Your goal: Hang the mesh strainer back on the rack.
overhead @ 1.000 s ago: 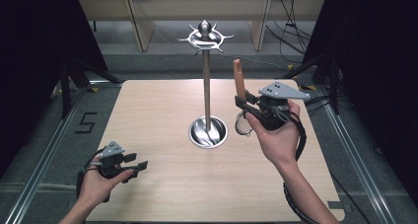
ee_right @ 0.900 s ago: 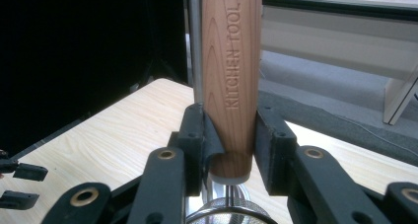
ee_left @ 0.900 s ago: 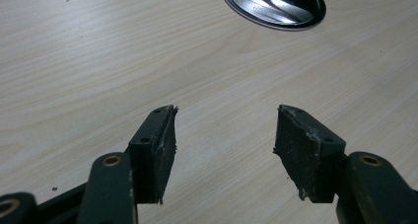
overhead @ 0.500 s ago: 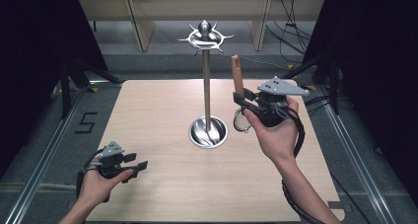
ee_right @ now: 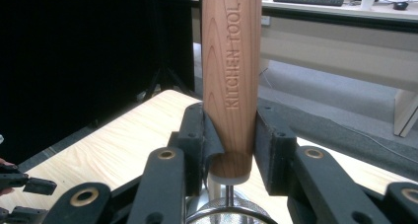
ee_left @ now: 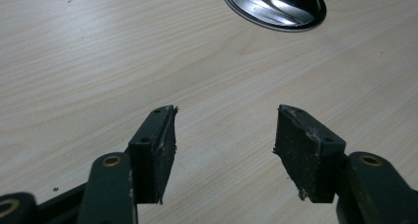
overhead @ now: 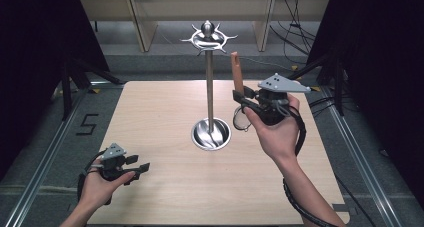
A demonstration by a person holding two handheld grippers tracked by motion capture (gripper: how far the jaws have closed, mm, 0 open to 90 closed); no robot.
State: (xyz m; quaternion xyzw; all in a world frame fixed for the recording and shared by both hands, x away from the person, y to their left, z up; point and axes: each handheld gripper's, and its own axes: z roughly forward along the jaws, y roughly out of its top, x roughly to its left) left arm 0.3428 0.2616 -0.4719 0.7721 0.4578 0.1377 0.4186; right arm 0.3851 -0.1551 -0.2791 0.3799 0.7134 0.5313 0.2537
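Right gripper [overhead: 243,98]: pinching the wooden handle [ee_right: 231,76] of a kitchen tool, both pads pressing its lower end; raised above the right half of the table [overhead: 150,117], just right of the stand's pole
Right hand [overhead: 275,132]: gripping the gripper body from below, forearm coming in from the bottom right, cable looping under the wrist
Kitchen tool: handle [overhead: 235,72] standing nearly upright, rising above the jaws; words KITCHEN TOOL reading along the wood in the right gripper view; a thin metal stem running down from the handle's end to a round mesh-like head [overhead: 241,119], hanging just below the jaws in the air above the table
Stand [overhead: 209,87]: metal pole rising from a round shiny base [overhead: 211,135] near the table's middle; crown of curved hooks [overhead: 208,37] sitting at the top, all of them bare
Tool versus stand: handle top reaching lower than the hooks, beside the pole and apart from it
Left gripper [overhead: 142,167]: jaws standing spread, nothing between them; pads [ee_left: 165,150] pointing over bare wood toward the stand's base [ee_left: 273,7]
Left hand [overhead: 102,184]: resting low at the near left of the table, well apart from the stand and from the tool
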